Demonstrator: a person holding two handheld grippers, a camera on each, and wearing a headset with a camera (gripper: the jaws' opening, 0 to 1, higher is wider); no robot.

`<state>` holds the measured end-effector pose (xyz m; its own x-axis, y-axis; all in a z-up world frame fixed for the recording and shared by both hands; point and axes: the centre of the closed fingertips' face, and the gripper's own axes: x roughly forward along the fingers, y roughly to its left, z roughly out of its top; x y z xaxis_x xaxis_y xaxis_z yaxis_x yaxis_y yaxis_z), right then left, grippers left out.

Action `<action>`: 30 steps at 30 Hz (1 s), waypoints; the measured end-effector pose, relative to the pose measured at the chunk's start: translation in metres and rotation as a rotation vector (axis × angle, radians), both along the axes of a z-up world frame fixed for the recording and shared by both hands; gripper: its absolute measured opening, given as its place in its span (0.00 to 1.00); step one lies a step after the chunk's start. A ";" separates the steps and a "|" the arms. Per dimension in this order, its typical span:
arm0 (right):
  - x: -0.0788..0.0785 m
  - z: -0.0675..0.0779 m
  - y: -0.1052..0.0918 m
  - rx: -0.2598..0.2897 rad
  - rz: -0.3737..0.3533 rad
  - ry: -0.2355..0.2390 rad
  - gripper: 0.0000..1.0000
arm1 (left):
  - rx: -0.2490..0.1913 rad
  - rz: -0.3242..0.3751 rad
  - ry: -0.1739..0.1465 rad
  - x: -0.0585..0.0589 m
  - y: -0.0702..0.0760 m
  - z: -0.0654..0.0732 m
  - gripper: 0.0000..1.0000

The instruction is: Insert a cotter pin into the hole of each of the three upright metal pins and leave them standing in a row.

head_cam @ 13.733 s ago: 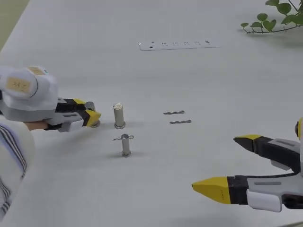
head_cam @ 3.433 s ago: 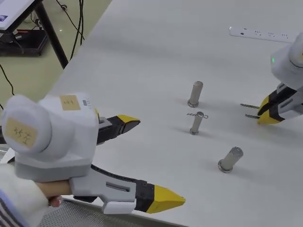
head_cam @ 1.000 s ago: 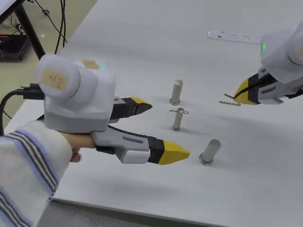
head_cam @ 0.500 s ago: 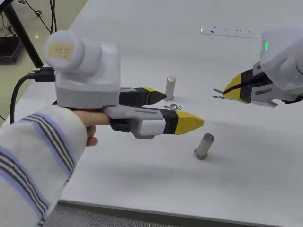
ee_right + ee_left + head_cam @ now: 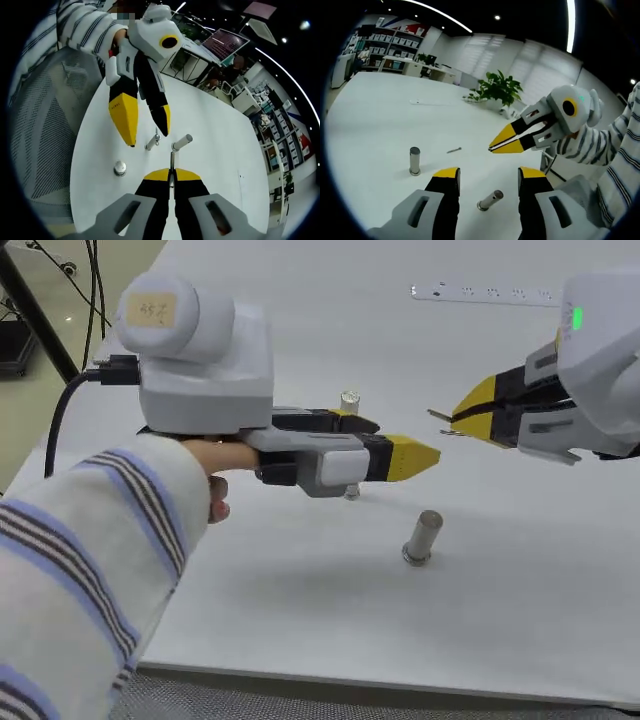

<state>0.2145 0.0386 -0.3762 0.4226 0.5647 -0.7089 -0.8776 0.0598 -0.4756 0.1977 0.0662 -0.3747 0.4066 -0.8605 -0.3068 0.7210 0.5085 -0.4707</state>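
A white workbench (image 5: pixel 300 610) runs out under me, with a power strip (image 5: pixel 480 293) at its far edge and an office with a potted plant (image 5: pixel 497 89) beyond.

My right gripper (image 5: pixel 171 176) has its jaws pressed together on a cotter pin (image 5: pixel 171 161), which pokes out past the tips and hangs in the air above the bench. My left gripper (image 5: pixel 405 440) is spread wide and grips nothing. It hovers low over the metal pins, and one bare metal pin (image 5: pixel 490 199) shows in the gap between its jaws.

Past the right tips stand three pins. The middle pin (image 5: pixel 153 140) looks to carry a cotter pin through its head already, though it is small. The far pin (image 5: pixel 182 142) and the near pin (image 5: pixel 119 168) look bare. A spare cotter pin (image 5: pixel 453 149) lies loose on the bench.

I reckon one of three is done, two insertions are left, and the pins are not yet in a tidy row.
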 end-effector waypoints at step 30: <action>-0.026 0.008 0.011 0.038 0.009 -0.027 0.00 | -0.084 -0.044 0.068 -0.007 -0.018 0.012 0.01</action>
